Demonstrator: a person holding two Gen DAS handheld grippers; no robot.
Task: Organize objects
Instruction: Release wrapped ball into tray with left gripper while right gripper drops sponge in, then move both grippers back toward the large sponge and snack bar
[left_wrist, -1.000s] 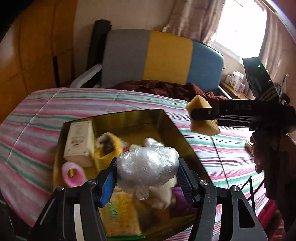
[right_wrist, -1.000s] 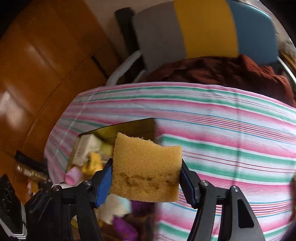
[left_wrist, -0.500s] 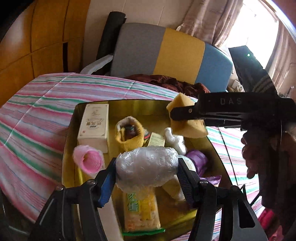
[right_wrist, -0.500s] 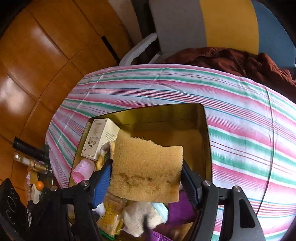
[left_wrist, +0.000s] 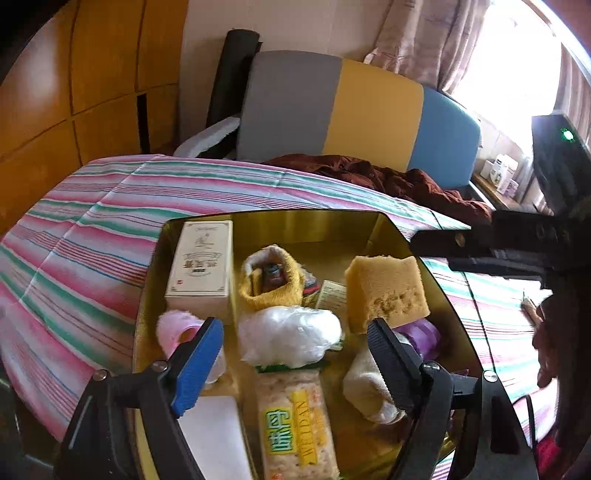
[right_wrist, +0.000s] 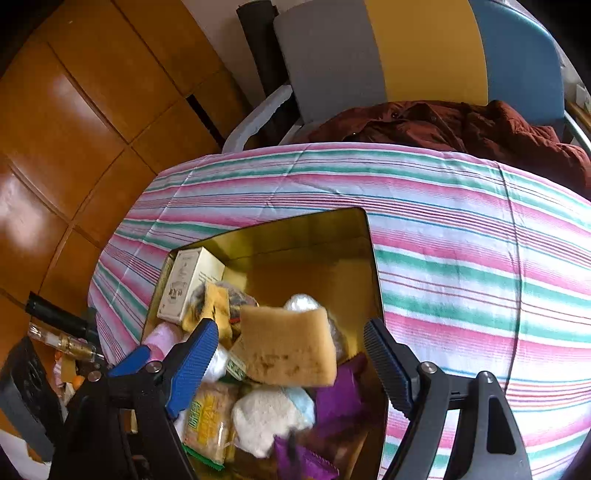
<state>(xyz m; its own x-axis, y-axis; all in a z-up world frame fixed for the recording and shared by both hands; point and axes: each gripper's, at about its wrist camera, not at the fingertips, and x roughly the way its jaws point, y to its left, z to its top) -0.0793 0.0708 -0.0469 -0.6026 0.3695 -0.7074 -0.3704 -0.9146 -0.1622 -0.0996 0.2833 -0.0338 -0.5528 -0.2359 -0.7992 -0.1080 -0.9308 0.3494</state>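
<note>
A gold tray (left_wrist: 373, 232) on the striped table holds many objects. My left gripper (left_wrist: 295, 354) is open above it; the clear plastic-wrapped bundle (left_wrist: 288, 338) lies loose in the tray between its fingers. My right gripper (right_wrist: 288, 354) is open too, and the yellow sponge (right_wrist: 288, 345) is free between its fingers, over the tray (right_wrist: 314, 232). In the left wrist view the sponge (left_wrist: 386, 291) rests in the tray's right part, under the right gripper's black body (left_wrist: 491, 251).
The tray also holds a white box (left_wrist: 201, 264), a yellow sock (left_wrist: 271, 284), a pink roll (left_wrist: 175, 328), a cracker pack (left_wrist: 295, 424), a white cloth (left_wrist: 369, 387) and purple items (left_wrist: 424, 332). A brown garment (left_wrist: 369, 177) lies on the chair behind the table.
Both grippers opened. The plastic-wrapped bundle and the sponge left the fingers and dropped into the tray. Both grippers have moved closer over the tray.
</note>
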